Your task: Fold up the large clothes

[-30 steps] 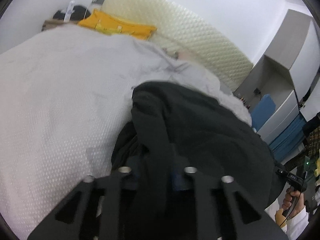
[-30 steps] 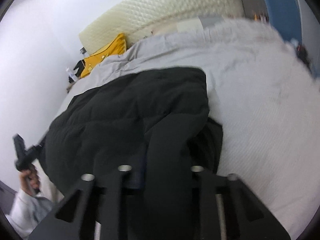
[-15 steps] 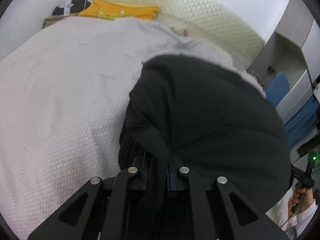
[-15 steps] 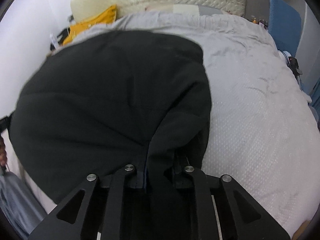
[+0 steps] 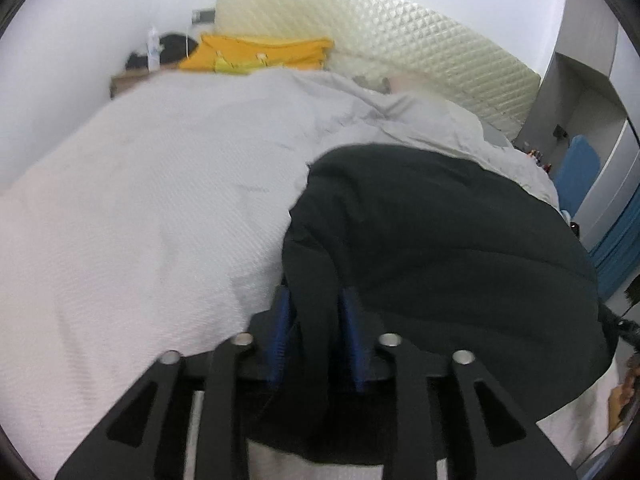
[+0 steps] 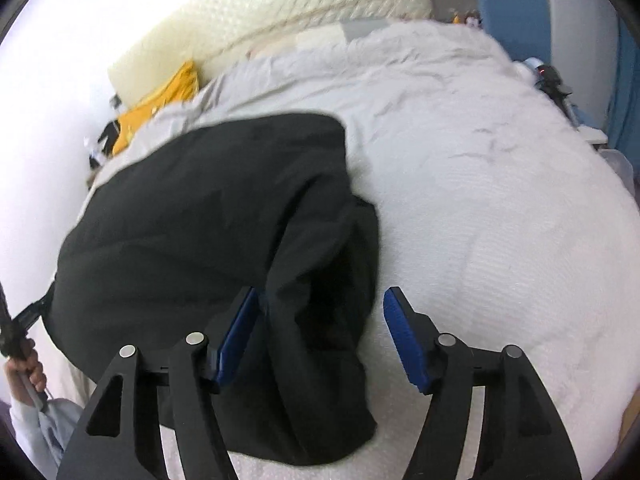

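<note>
A large black garment (image 5: 440, 240) lies folded in a thick pile on the bed, also filling the left half of the right wrist view (image 6: 208, 208). My left gripper (image 5: 316, 300) is at its near left corner; its jaws are opening, with a loose fold of black fabric still between the blue pads (image 5: 283, 320). My right gripper (image 6: 322, 292) is at the near right corner; its jaws are opening wide. The fabric lies between them against the left pad (image 6: 238, 332), and the right pad stands clear of it.
The bed cover (image 5: 140, 200) is pale grey and spreads wide to the left of the garment and to its right (image 6: 500, 200). A yellow pillow (image 5: 256, 54) and quilted headboard (image 5: 380, 32) are at the far end. A hand (image 6: 28, 368) holds the other gripper's handle.
Both grippers were shut on folds of the black garment; now both have their jaws apart and the fabric lies loose. The garment has settled flatter on the bed.
</note>
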The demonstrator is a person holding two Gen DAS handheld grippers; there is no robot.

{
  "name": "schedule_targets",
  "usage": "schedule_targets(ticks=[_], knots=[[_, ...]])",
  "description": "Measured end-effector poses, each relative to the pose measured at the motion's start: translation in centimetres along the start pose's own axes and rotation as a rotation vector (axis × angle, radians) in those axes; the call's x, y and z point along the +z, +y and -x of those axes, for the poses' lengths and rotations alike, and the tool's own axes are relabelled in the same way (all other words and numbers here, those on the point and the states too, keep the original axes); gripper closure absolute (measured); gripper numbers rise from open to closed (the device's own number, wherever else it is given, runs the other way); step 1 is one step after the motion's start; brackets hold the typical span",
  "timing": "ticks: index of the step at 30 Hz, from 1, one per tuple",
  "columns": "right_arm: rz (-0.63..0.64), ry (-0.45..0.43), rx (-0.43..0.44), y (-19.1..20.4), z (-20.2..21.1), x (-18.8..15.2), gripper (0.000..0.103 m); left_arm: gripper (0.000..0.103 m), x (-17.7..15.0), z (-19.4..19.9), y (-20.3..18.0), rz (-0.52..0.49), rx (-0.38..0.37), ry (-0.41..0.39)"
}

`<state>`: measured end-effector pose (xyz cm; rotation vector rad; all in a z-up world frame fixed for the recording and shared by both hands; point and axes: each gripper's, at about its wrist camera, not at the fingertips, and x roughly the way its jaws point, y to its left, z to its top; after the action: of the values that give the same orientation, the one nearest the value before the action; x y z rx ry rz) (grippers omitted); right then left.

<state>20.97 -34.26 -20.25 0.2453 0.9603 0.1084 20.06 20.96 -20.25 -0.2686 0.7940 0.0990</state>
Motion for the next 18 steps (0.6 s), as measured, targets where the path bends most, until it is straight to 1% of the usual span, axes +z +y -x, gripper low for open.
schedule_targets(ticks=[1,2,4,6,8,11,12,14,15,16,18], knots=[[-0.002,-0.014,-0.004,0.1,0.6,0.2,0.039,0.048,0.2,0.8,-0.1,0.004,0.007,-0.014],[-0.007,-0.027,0.0,0.2,1.3,0.2,0.038,0.039,0.4,1.6,-0.3,0.004,0.017,-0.03],[-0.001,-0.054,0.01,0.8,2.5,0.7,0.036,0.038,1.1,3.2,-1.0,-0.013,0.029,-0.056],[0.031,-0.106,0.007,2.3,4.7,1.3,0.033,0.037,1.8,5.4,-1.9,-0.022,0.03,-0.074],[0.047,-0.152,0.019,3.8,6.5,2.1,0.026,0.037,3.3,7.4,-2.9,-0.018,0.022,-0.092],[0.071,-0.225,0.06,6.2,10.1,3.6,0.025,0.037,4.8,10.5,-4.4,-0.035,0.014,-0.119],[0.078,-0.266,0.071,7.0,11.6,4.2,0.025,0.037,5.2,11.6,-4.8,-0.038,0.003,-0.136],[0.082,-0.331,0.082,8.5,13.4,4.9,0.016,0.037,5.9,13.6,-5.7,-0.041,-0.01,-0.171],[0.085,-0.359,0.093,9.2,13.8,5.5,0.015,0.037,6.3,14.3,-6.4,-0.046,-0.014,-0.19],[0.091,-0.367,0.102,9.7,14.0,5.6,0.013,0.037,6.5,14.7,-7.1,-0.053,-0.026,-0.203],[0.112,-0.357,0.12,11.3,12.8,6.1,0.012,0.037,6.9,14.1,-8.6,-0.068,-0.052,-0.203]])
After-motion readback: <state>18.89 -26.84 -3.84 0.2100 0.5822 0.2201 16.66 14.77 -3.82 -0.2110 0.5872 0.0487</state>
